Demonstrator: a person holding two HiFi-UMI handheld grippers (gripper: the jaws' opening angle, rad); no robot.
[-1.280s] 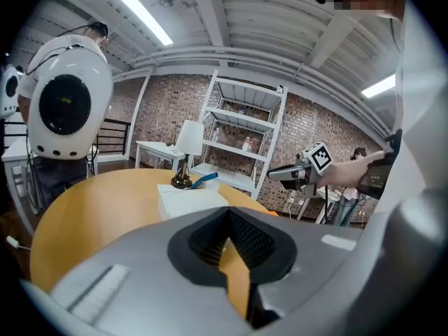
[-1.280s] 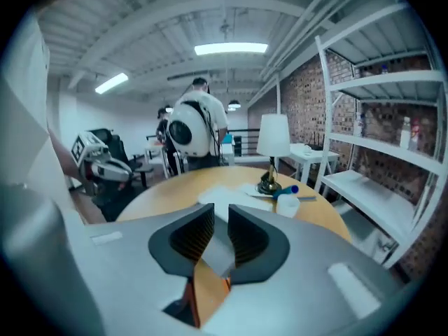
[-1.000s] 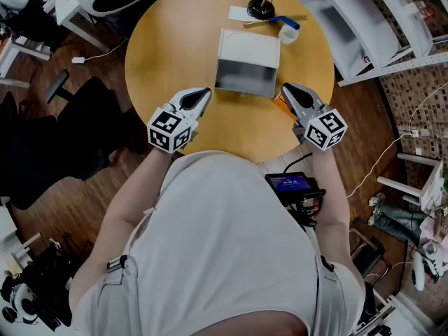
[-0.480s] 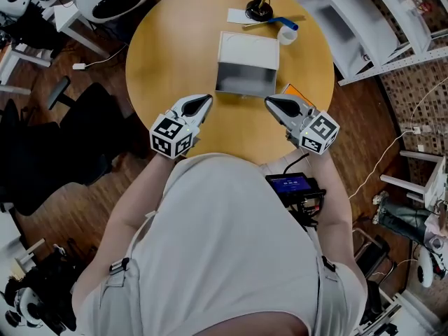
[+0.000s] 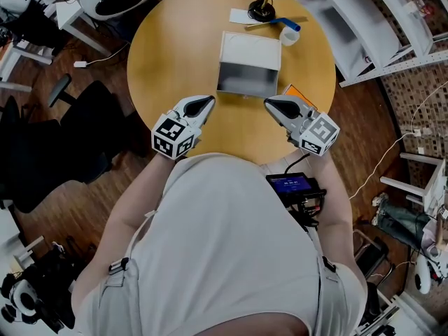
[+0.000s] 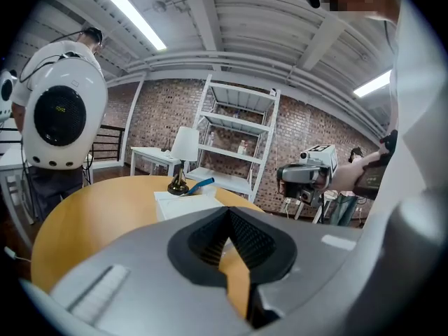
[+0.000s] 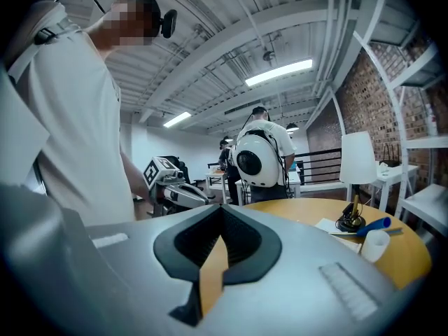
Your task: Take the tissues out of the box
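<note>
Head view: you have no readable writing here. Each tool's cube shows only black-and-white square markers, and the print on the small blue screen (image 5: 288,183) at your waist is too small to read. The tissue box (image 5: 248,63) stands in the middle of the round worktop (image 5: 168,54), its grey side facing you. Your left tool (image 5: 208,101) and right tool (image 5: 269,103) hang over the near edge, short of the box and apart from it, one off each near corner, tips angled inward. A second ago your right tool sat further right by the orange thing (image 5: 297,92) and pointed away from you; it has swung in since, while the left has barely shifted. A lamp (image 5: 263,7) and a white cup (image 5: 288,35) stand beyond the box.

Left gripper view: your left tool (image 6: 228,210) has its jaws pressed together at the tips, with nothing pinched. The white top of the box (image 6: 183,204) shows just past them, not touching, and the right tool (image 6: 306,176) is off to the right.

Right gripper view: your right tool (image 7: 222,209) is also pressed together on nothing. It looks across at the left tool (image 7: 170,183); the lamp (image 7: 356,171) and cup (image 7: 376,244) lie to the right.
</note>
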